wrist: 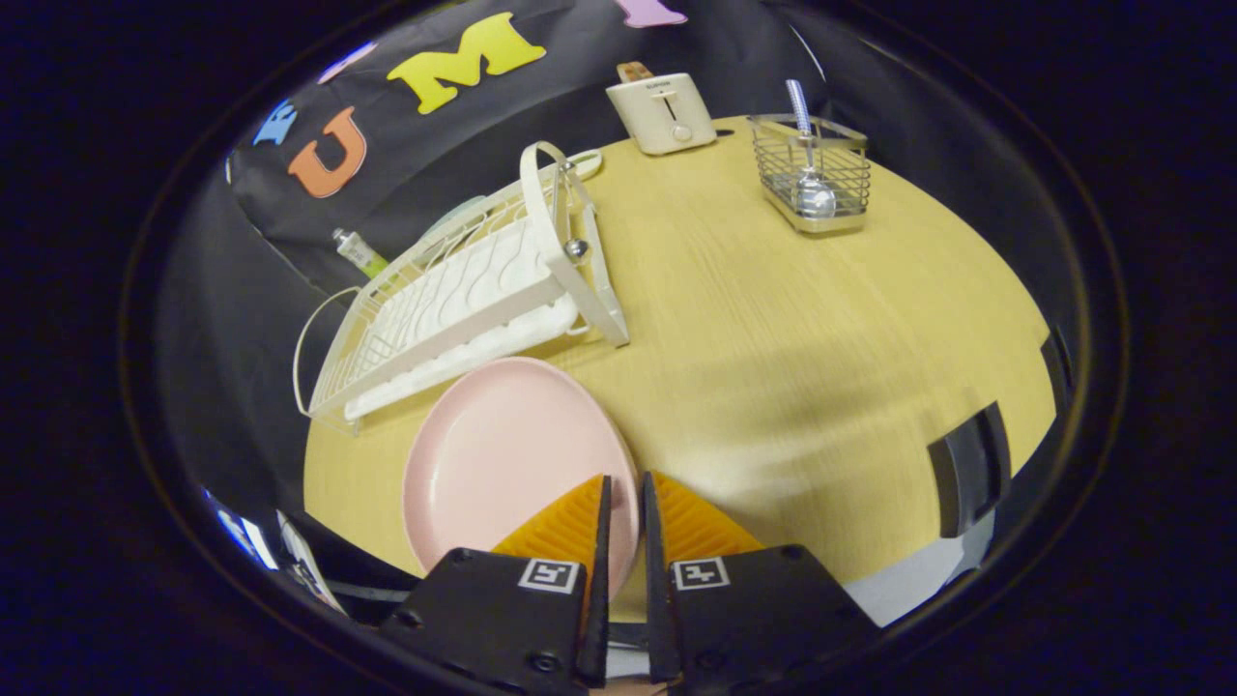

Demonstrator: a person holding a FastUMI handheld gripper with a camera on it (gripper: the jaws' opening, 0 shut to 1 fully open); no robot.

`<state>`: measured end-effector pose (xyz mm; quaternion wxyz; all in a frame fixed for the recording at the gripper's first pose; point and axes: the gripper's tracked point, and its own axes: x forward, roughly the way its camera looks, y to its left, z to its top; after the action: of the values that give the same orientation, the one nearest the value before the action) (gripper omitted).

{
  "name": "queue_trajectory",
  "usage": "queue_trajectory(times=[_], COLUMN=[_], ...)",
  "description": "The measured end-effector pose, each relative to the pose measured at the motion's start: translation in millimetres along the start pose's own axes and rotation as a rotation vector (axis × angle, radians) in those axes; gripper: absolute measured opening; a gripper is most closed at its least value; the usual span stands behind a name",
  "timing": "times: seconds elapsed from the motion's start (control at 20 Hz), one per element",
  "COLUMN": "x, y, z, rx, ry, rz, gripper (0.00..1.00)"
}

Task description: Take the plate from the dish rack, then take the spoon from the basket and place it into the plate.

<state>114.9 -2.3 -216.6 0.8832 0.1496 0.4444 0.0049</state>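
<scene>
The gripper [623, 493] has its two fingers drawn close together with only a thin gap between them, and the near rim of the pink plate [507, 454] runs through that gap, so the fingers look clamped on the plate's edge. The plate is out of the dish rack [464, 290] and sits just in front of it over the wooden table [773, 319], tilted slightly, its far edge close to the rack's front corner. The white rack lies beyond the fingers, with a small tube [358, 253] behind it by the booth wall. Well beyond the fingers stands the wire basket [812, 174], with the spoon [808, 164] upright inside it, bowl down. A cream toaster [662, 114] stands at the table's far edge, near the basket
</scene>
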Motion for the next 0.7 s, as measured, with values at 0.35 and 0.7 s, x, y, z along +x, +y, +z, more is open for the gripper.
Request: queue_trajectory(times=[0.35, 0.7], x=[-8, -19], y=[-8, -15], z=[45, 83], rx=[-0.181, -0.261], ry=[-0.287, -0.505], rz=[-0.043, -0.007], gripper=[0.89, 0.95])
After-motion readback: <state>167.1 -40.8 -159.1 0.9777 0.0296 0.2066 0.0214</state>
